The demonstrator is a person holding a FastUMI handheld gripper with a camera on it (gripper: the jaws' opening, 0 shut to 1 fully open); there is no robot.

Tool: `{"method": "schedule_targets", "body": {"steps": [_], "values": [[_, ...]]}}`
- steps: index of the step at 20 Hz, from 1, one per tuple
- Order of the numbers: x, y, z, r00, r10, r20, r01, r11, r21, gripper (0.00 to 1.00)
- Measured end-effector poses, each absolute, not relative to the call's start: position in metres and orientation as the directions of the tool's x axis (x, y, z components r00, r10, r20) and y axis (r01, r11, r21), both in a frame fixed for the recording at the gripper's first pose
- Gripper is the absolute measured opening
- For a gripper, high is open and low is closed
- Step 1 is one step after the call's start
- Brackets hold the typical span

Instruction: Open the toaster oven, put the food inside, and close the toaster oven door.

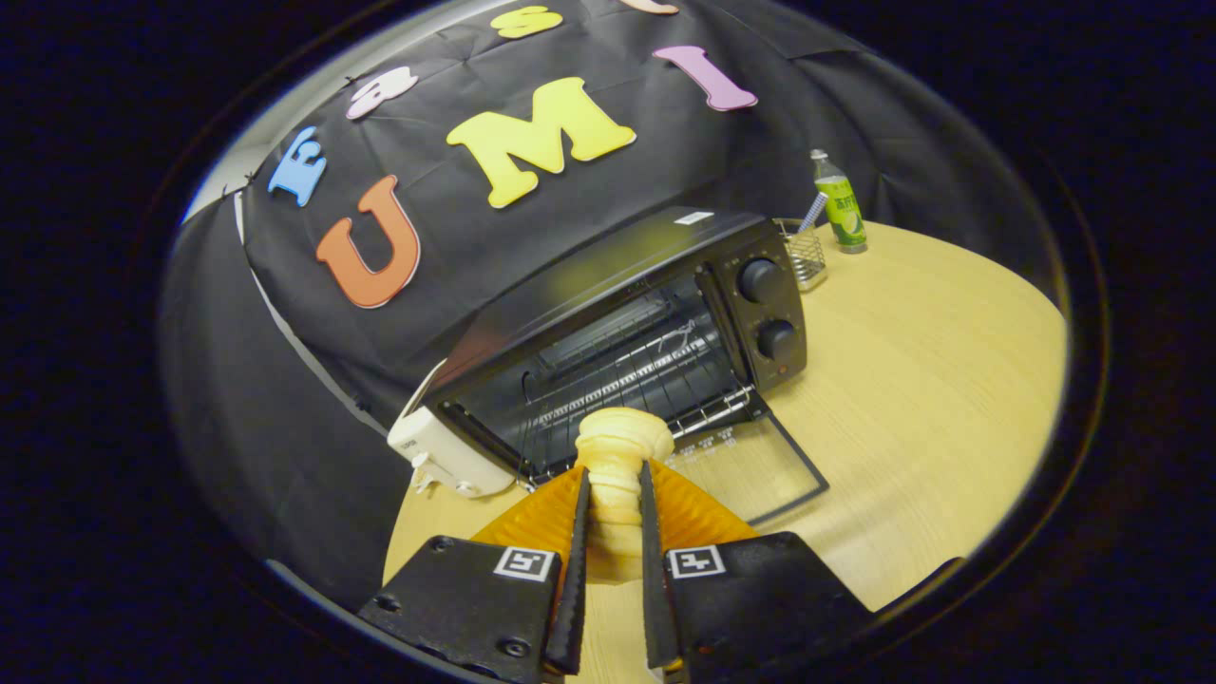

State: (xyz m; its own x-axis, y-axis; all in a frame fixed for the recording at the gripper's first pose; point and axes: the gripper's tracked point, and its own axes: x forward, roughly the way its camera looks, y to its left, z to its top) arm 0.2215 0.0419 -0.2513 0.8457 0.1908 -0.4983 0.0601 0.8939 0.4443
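Gripper [616, 494] clamps pale food [619, 446], lower end hidden by fingers; oven [617, 332] door [760, 465] open on wood worktop [931, 380].

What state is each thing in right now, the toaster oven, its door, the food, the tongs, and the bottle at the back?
Toaster oven: open, wire rack bare.
Oven door: folded down flat onto the table.
Pale ridged food: held off the table, just in front of the oven opening.
Tongs: shut on the food, both fingers pressing its sides.
Green bottle: upright, capped.
Wire basket: upright, utensil handle sticking out.
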Motion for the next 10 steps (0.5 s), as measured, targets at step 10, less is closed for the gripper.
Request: {"method": "schedule_targets", "body": {"steps": [10], "values": [[0.339, 0.036, -0.286, 0.875, 0.068, -0.48, 0.214, 0.834, 0.508, 0.3]]}}
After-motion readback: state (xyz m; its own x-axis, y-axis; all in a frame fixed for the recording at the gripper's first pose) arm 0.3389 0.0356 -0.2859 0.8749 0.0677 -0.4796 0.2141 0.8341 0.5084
